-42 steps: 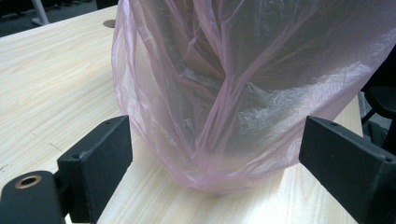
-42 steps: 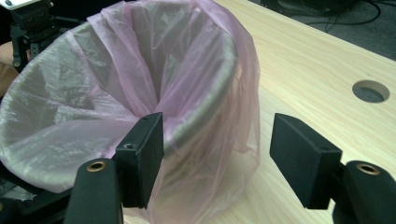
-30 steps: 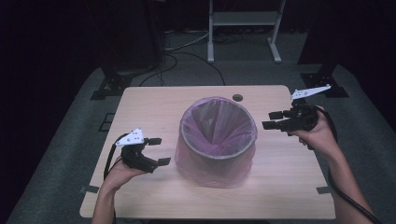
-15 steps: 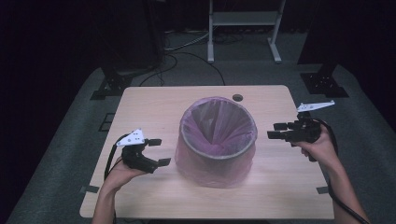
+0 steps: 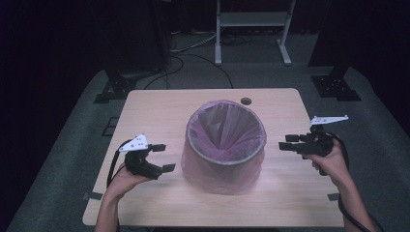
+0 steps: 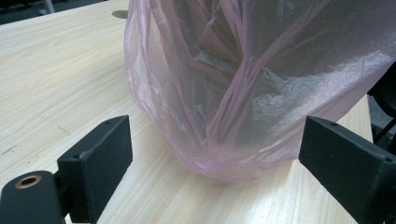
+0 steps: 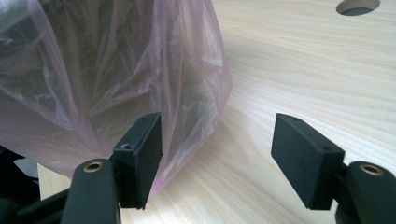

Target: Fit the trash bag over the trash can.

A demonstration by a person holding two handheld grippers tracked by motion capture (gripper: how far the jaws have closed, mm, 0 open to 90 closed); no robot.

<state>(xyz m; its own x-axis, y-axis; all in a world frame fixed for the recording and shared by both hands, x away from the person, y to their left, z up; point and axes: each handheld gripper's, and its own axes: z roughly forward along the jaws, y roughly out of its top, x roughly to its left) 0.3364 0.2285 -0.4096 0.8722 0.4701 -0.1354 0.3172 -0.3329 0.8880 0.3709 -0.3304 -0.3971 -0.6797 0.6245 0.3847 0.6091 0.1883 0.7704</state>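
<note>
A round bin lined with a pink plastic bag [image 5: 225, 145] stands in the middle of the wooden table [image 5: 154, 111]. The bag hangs down over the outside of the bin [image 6: 243, 93] [image 7: 107, 79]. My left gripper [image 5: 163, 157] is held low at the bin's left side, jaws wide open and pointing at the bag, a short gap away. My right gripper [image 5: 289, 142] hovers at the bin's right side, also open and empty, aimed at the bag's lower edge. Nothing sits between either pair of jaws.
A round cable hole [image 5: 246, 101] lies in the table behind the bin [image 7: 357, 6]. Beyond the table stand a white metal frame [image 5: 251, 29] and black stands with cables on grey carpet [image 5: 116, 87]. Bare wood surrounds the bin on every side.
My right gripper has come down and toward the person's side, from beside the bin's rim to lower along its right side. The left gripper has stayed put.
</note>
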